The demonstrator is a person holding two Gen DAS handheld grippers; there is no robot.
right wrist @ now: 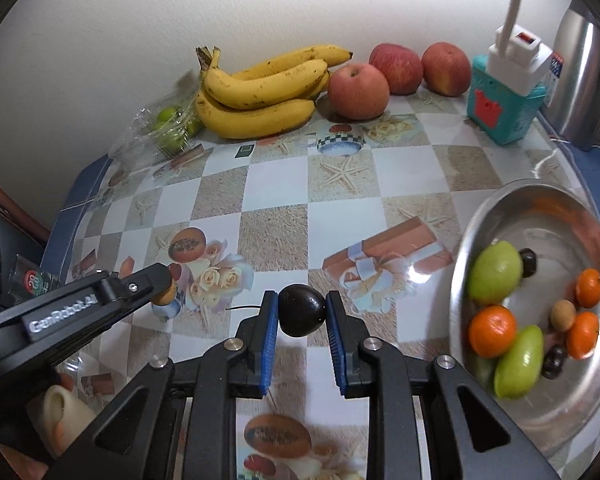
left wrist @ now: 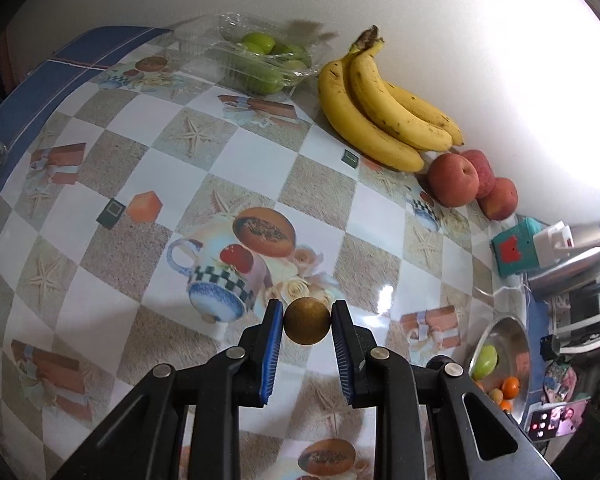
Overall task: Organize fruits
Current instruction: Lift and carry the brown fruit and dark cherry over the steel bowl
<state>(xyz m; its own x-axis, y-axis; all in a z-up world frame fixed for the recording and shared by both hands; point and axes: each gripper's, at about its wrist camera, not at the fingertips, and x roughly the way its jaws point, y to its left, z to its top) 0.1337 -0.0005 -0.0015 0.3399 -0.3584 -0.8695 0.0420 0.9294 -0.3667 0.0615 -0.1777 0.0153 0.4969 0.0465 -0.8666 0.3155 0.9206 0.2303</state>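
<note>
Small round tan-brown fruit (left wrist: 307,321) clamped between blue pads, glossy dark round fruit (right wrist: 302,311) likewise clamped, steel bowl (right wrist: 500,208) holding green fruits (right wrist: 495,273), oranges (right wrist: 492,331)

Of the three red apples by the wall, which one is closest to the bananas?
The front apple, almost touching the bananas; the other two apples sit farther along the wall.

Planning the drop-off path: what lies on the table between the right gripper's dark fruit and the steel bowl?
In the right wrist view, nothing stands between the dark fruit and the steel bowl: only bare tablecloth with a printed gift box.
</note>
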